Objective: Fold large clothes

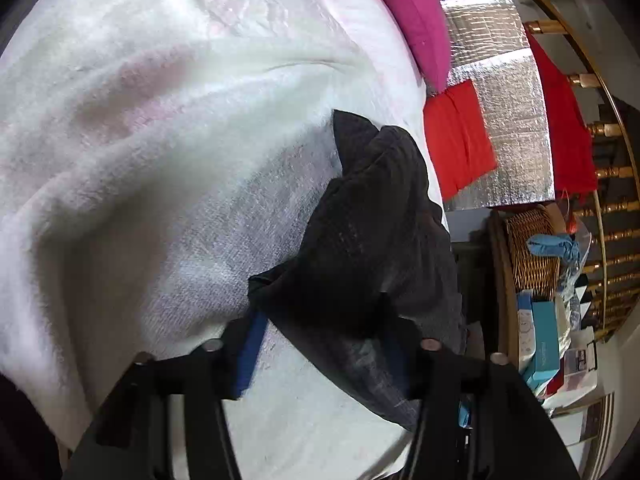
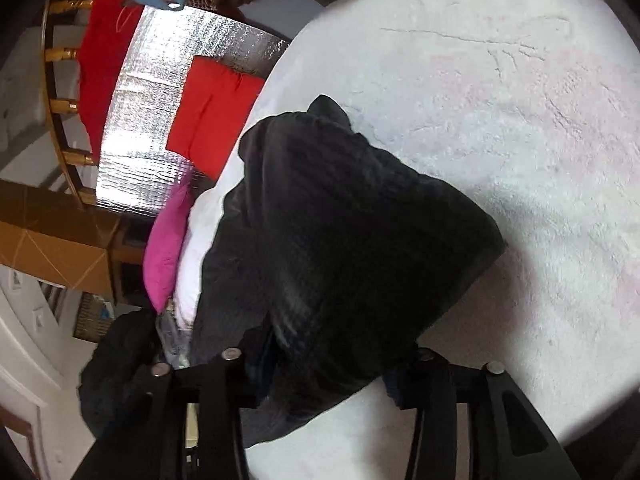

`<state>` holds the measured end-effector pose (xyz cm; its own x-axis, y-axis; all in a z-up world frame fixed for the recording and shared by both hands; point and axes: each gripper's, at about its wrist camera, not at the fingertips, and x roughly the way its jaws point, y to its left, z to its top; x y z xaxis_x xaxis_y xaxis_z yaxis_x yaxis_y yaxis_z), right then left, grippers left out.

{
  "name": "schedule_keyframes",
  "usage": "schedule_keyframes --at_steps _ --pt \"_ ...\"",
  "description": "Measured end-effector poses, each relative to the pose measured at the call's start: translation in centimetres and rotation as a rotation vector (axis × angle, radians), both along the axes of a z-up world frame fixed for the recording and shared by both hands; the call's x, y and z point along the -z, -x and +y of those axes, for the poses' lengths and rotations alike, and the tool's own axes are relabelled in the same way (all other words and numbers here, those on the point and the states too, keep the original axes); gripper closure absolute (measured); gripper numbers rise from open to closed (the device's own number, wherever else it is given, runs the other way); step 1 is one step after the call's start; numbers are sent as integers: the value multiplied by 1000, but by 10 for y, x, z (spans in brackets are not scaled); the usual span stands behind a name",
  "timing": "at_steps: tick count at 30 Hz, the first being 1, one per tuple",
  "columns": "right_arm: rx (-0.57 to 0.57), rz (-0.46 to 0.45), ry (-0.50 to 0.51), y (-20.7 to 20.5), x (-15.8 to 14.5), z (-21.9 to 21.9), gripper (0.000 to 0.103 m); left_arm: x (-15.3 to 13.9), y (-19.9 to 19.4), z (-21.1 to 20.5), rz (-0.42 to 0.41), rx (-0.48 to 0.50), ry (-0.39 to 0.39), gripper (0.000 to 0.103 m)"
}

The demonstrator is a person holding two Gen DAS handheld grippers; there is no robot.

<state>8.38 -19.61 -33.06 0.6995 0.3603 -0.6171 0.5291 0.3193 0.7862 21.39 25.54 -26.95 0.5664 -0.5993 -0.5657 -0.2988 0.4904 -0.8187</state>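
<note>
Mid-fold: left gripper [image 1: 320,344] and right gripper [image 2: 324,354] each pinch the black garment [image 2: 340,240] over white blanket [image 2: 500,120]; next, lay it flat.

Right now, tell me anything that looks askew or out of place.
The black garment is bunched in a lump between both grippers, not spread flat on the white blanket. Beyond the bed, a red cloth lies crooked on the silver sheet.
</note>
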Motion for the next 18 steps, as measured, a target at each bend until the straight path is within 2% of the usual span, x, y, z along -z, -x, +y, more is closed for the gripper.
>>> schedule_keyframes --at_steps 2,5,8,9,11,13,15,16,17,18 --pt "17 -22 -53 8 -1 -7 38 1 5 7 22 -32 27 31" --pt "53 -31 -87 20 -3 -18 37 -1 12 24 20 -101 83 27" --pt "117 -10 -90 28 3 -29 25 -9 14 32 -2 -143 36 18" --pt "149 -6 -84 31 6 -32 25 -7 13 32 -1 -146 31 18" --pt "183 -12 -92 32 11 -38 25 -2 10 28 18 -132 52 18" --pt "162 -16 -128 27 17 -39 25 5 5 19 45 -100 81 18" --pt "129 -1 -125 20 21 -34 26 6 3 12 41 -80 68 19" --pt "113 5 -99 17 21 -31 29 4 2 10 30 -75 53 19" --pt "102 5 -55 15 17 -28 36 1 1 9 13 -69 42 20" --pt "97 8 -26 14 13 -28 40 -1 0 9 -3 -70 33 29"
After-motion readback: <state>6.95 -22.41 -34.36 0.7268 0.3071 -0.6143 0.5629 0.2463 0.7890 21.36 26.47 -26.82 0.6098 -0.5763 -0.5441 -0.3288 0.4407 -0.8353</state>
